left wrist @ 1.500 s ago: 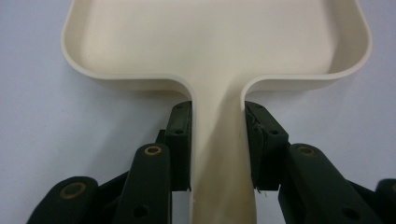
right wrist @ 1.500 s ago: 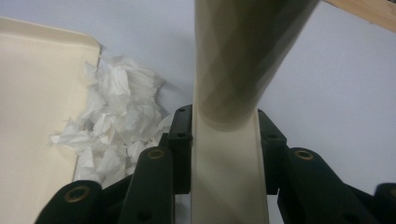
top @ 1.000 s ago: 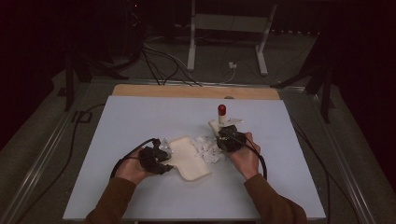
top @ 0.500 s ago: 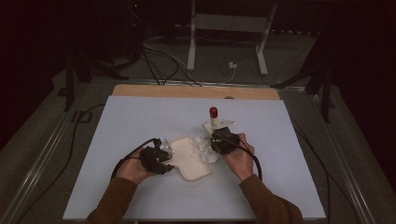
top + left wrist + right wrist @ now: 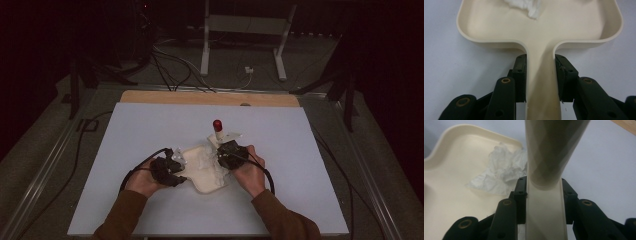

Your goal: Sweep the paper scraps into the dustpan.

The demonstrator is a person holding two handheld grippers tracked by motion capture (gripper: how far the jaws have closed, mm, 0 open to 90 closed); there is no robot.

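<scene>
A cream dustpan (image 5: 207,175) lies on the white table top, and my left gripper (image 5: 175,172) is shut on its handle (image 5: 541,82). In the left gripper view, both pads of the left gripper (image 5: 540,58) press the handle's sides just below the pan (image 5: 499,27). My right gripper (image 5: 227,156) is shut on a cream brush handle (image 5: 546,200) with a red tip (image 5: 217,124), held at the pan's right edge. Crumpled white paper (image 5: 501,173) lies in the pan (image 5: 454,185), left of the right gripper (image 5: 544,182). The same paper (image 5: 529,6) shows at the pan's far side.
The white table top (image 5: 125,135) has bare room on all sides of the pan. A wooden strip (image 5: 200,97) runs along its far edge. Cables (image 5: 170,65) and a stand's legs (image 5: 280,50) lie on the floor beyond. More white crumpled stuff (image 5: 176,153) sits above the left gripper.
My right gripper has moved left with the brush, closer to the dustpan, and the red tip has shifted left with it. The left gripper and the dustpan have stayed put.
</scene>
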